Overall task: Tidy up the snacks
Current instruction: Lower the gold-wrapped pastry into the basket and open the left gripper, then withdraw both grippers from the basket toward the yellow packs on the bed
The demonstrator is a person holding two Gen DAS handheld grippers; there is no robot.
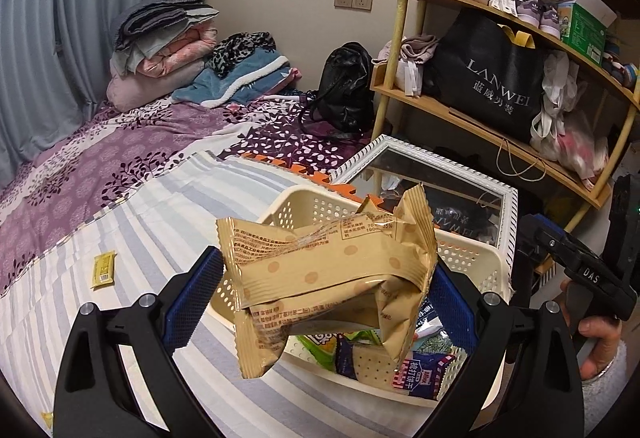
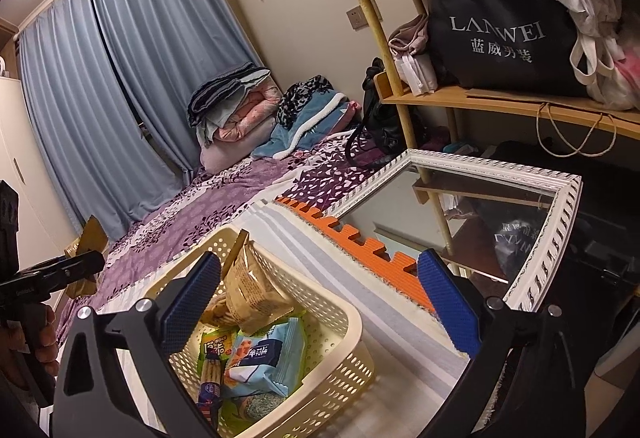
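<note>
The left gripper (image 1: 328, 286) pinches 2 tan packets (image 1: 324, 270) between its blue pads, holding them in the air just above the near rim of the basket (image 1: 468, 258), which sits on the striped sheet (image 1: 132, 222). The right gripper (image 2: 320, 302) is spread wide with nothing between its pads, poised over the basket's right side.

The step in hand looks like dropping the packets in. To do it well, carry them further over the basket's middle before letting go, since 1 packet hangs lower and out past the near wall (it could catch the rim and fall outside). Lower them close to the snacks already inside, then spread the pads.

Inside lie a tan bag (image 2: 252, 294), a light blue packet (image 2: 268, 358) and a green one (image 2: 216, 348), so there is room on top. A small yellow packet (image 1: 104, 269) lies loose on the sheet, well apart from the basket, probably next to collect. A white-framed mirror (image 2: 532, 270) leans just beyond the basket, beside an orange mat (image 2: 372, 250); the right gripper hovering near could crowd the drop.
</note>
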